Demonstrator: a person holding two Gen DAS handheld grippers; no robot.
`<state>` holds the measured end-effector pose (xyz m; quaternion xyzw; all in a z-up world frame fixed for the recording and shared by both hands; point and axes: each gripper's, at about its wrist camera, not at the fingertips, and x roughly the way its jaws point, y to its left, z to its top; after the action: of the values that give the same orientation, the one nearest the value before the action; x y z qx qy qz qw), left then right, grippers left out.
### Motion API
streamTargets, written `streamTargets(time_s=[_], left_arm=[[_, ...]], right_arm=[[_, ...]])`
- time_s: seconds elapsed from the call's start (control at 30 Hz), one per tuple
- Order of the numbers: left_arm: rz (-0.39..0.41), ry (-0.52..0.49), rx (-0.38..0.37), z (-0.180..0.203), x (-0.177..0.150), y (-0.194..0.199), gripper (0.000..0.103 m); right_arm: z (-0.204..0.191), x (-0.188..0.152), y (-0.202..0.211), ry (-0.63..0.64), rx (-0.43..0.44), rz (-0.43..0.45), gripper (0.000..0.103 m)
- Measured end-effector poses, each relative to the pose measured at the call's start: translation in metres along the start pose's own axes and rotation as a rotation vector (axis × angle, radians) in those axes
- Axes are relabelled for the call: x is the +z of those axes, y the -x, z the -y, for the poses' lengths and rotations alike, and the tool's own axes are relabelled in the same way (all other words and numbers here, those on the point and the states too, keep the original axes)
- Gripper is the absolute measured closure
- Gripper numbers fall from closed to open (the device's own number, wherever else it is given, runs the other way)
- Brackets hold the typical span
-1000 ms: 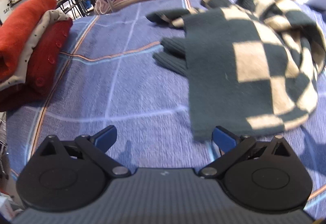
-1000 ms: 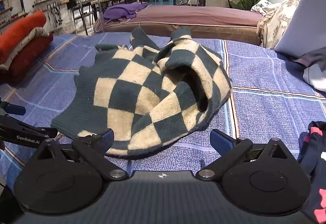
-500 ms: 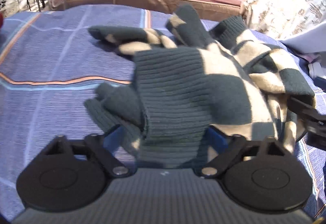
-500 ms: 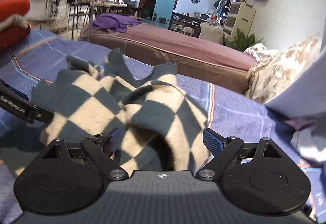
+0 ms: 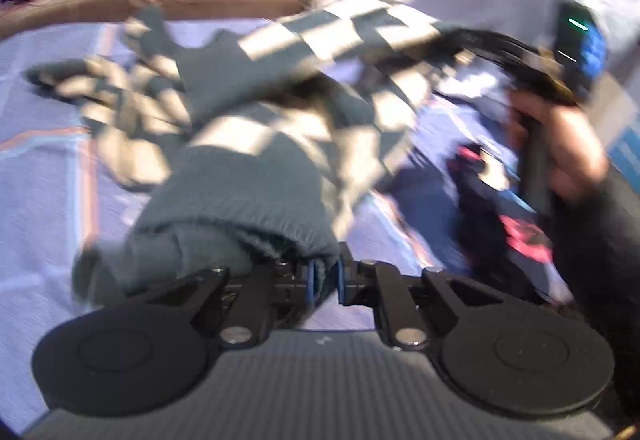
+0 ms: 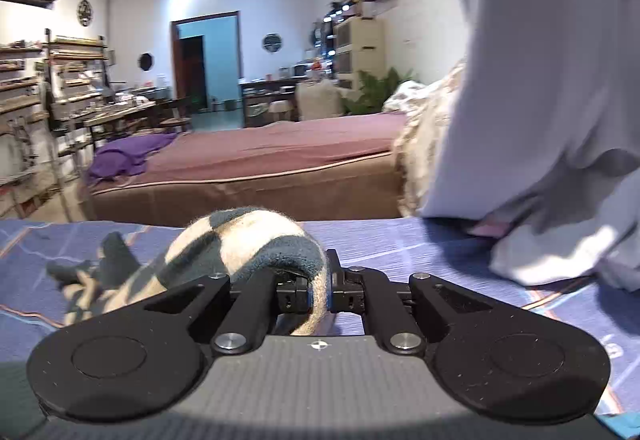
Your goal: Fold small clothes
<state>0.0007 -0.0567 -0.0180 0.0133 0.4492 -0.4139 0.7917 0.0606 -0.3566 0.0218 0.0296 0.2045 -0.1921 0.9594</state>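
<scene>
A dark green and cream checkered knit sweater (image 5: 256,127) hangs lifted above the blue plaid bedspread (image 5: 36,175). My left gripper (image 5: 323,276) is shut on its ribbed dark green hem. My right gripper (image 6: 319,292) is shut on another edge of the sweater (image 6: 248,236), which bunches over its fingers. In the left wrist view the right gripper (image 5: 472,39) and the hand holding it are at the upper right, with the sweater stretched between the two grippers. The left wrist view is motion-blurred.
A dark garment with pink print (image 5: 504,215) lies on the bedspread at the right. A white-grey cloth (image 6: 552,119) hangs at the right. A brown mattress with a mauve cover (image 6: 256,167) and a purple cloth (image 6: 128,155) lie beyond.
Both grippers went from open to shut on the sweater's edges and lifted it off the bedspread. The red folded pile has left the views.
</scene>
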Motion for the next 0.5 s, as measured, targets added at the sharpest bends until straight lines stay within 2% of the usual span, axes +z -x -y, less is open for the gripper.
streamTargets(time_s=[0.07, 0.1, 0.13, 0.17, 0.23, 0.27, 0.3, 0.33, 0.37, 0.43, 0.5], left_arm=[[-0.074, -0.030, -0.082, 0.026, -0.015, -0.012, 0.096], [-0.101, -0.024, -0.102, 0.034, -0.022, -0.019, 0.096], [-0.129, -0.008, -0.110, 0.036, -0.026, -0.026, 0.094], [-0.162, 0.003, -0.113, 0.036, -0.029, -0.031, 0.093], [-0.198, 0.029, -0.097, 0.028, -0.031, -0.034, 0.075], [-0.181, 0.054, -0.077, 0.020, -0.031, -0.029, 0.066], [-0.154, 0.073, -0.060, 0.012, -0.029, -0.022, 0.045], [-0.123, 0.095, -0.037, -0.003, -0.022, -0.015, 0.030], [-0.085, 0.117, 0.002, -0.014, -0.016, -0.008, 0.027], [-0.015, 0.145, 0.097, -0.036, 0.000, 0.010, 0.026], [0.060, 0.193, 0.208, -0.063, 0.015, 0.027, 0.026]], right_arm=[[0.027, -0.009, -0.002, -0.041, -0.097, -0.044, 0.092], [0.037, -0.016, -0.006, -0.075, -0.126, -0.109, 0.072], [0.043, -0.024, -0.009, -0.104, -0.126, -0.175, 0.063], [0.045, -0.033, -0.008, -0.132, -0.089, -0.202, 0.060], [0.041, -0.048, 0.004, -0.140, -0.005, -0.204, 0.053], [0.029, -0.054, 0.011, -0.120, 0.017, -0.207, 0.037], [0.022, -0.059, 0.017, -0.106, 0.033, -0.205, 0.018], [0.015, -0.062, 0.025, -0.107, 0.061, -0.196, 0.012], [0.010, -0.065, 0.032, -0.117, 0.106, -0.192, 0.007], [-0.001, -0.067, 0.038, -0.122, 0.208, -0.203, 0.007], [-0.015, -0.074, 0.041, -0.121, 0.251, -0.229, 0.004]])
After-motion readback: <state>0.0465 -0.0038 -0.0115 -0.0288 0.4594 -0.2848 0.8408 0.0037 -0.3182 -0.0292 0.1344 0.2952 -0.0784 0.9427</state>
